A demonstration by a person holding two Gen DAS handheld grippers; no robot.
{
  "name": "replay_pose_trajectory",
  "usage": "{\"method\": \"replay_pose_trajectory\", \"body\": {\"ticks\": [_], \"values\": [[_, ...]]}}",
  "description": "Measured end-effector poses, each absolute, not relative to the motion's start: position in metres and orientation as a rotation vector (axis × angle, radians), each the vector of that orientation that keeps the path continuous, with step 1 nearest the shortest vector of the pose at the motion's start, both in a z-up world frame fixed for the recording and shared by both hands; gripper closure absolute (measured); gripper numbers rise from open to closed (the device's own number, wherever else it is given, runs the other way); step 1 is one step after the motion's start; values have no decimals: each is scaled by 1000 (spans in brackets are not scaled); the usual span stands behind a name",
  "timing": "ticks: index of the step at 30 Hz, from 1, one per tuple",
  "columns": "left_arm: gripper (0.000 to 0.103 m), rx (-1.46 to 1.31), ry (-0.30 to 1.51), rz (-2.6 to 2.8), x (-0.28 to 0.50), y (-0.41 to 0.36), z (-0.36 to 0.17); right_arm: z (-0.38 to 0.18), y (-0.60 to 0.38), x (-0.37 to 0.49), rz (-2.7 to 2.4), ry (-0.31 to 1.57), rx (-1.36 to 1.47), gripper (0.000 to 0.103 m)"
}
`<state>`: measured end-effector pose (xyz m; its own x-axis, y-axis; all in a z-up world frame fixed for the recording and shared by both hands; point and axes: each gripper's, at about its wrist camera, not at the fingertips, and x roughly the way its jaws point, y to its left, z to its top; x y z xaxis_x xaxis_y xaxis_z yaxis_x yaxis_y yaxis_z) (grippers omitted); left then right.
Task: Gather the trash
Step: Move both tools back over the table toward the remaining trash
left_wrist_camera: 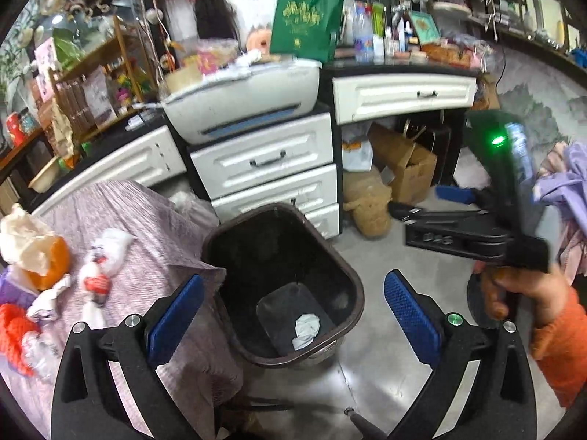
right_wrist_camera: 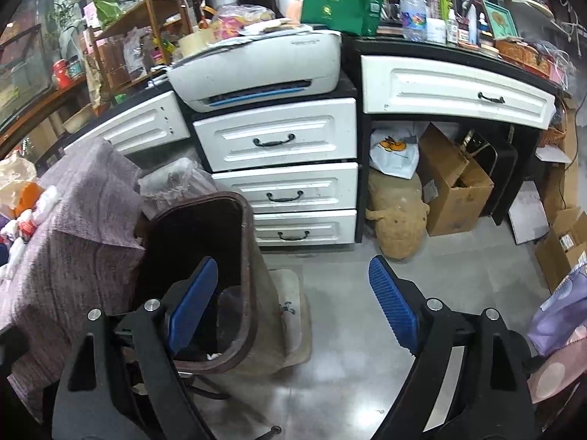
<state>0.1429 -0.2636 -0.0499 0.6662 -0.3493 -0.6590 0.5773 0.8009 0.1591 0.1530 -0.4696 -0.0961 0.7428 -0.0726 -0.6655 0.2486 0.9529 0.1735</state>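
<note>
Hand-held gripper, left (left_wrist_camera: 293, 315): my jaws wide, empty, above bin (left_wrist_camera: 220, 234). Done: one tissue (left_wrist_camera: 306, 330) binned. Left: wrappers (left_wrist_camera: 97, 275) on bed, left.

A bin (left_wrist_camera: 282, 286) stands on the floor (left_wrist_camera: 370, 377) just right of a cloth-covered table (left_wrist_camera: 146, 227), with a crumpled wad (left_wrist_camera: 306, 330) lying in its bottom. On the table, toward its left edge, lies a cluster of wrappers (left_wrist_camera: 99, 271) and scraps, well apart from the bin. Behind the bin stands a drawer unit (right_wrist_camera: 282, 172) with a printer (right_wrist_camera: 256, 69) on top, and to its right, under a desk (right_wrist_camera: 455, 88), a box (right_wrist_camera: 451, 183) sits behind a plush toy (right_wrist_camera: 396, 216) lying on the floor.
</note>
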Motion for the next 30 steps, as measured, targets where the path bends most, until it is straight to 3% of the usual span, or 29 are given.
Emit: {"method": "replay_pose_trajectory", "body": {"ticks": [12,30], "values": [[6,267,576,-460,109,-207,-24,-57,-401,154,-9,649,200,18],[6,53,623,-129,111,-48,-28,-12,-256,164,331,590,41,17]]}}
